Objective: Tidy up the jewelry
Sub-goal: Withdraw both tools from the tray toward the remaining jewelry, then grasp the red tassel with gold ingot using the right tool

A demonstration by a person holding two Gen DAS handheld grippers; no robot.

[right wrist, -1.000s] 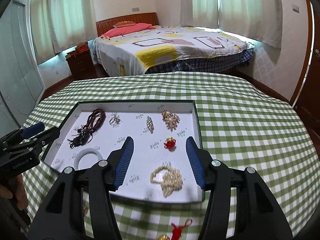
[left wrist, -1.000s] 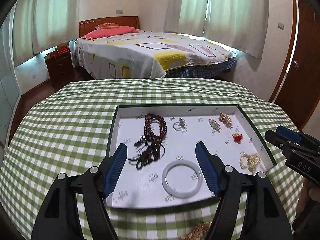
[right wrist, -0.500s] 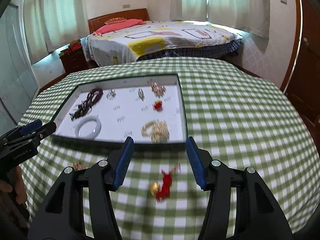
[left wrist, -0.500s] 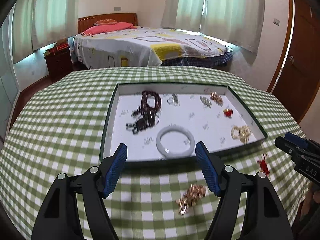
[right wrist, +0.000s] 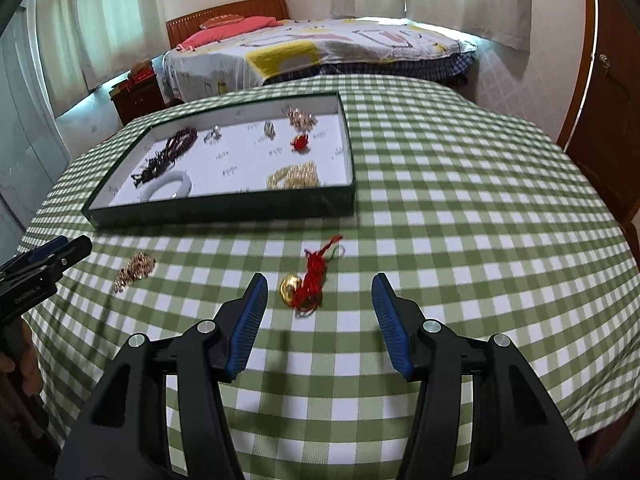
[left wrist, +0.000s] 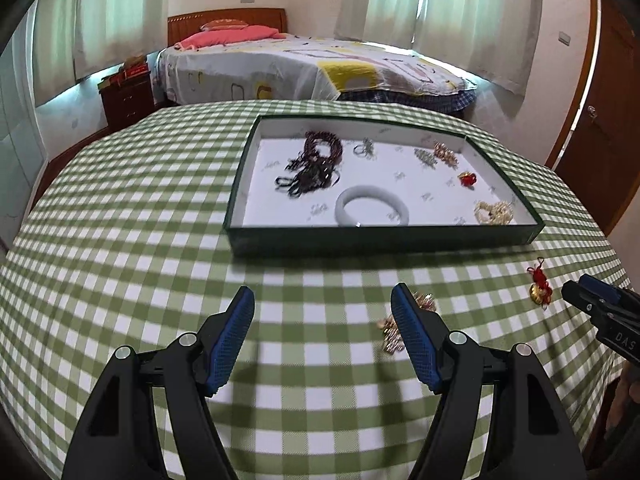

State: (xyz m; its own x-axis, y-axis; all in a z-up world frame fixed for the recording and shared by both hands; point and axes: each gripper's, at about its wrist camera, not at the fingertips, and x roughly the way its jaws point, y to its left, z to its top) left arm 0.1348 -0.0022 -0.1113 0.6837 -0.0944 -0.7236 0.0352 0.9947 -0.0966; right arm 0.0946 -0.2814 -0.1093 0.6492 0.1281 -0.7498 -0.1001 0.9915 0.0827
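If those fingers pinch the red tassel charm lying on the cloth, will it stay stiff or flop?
The red tassel charm is mostly loose thread, so it would probably dangle limp. Its gold bead looks round; nudged, it might roll slightly, though the cord likely drags it short.

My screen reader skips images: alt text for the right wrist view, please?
An open right hand-held gripper hovers over a red-corded gold charm on a green checked tablecloth. Behind sits a jewelry tray; a gold chain lies left.

Bedroom beyond the checked worktop (left wrist: 120,240)

A bed (left wrist: 304,68) with pink pillows (left wrist: 228,34), a dark nightstand (left wrist: 128,94) beside it, pale curtains (left wrist: 460,8), a wooden door (left wrist: 604,120) at right.
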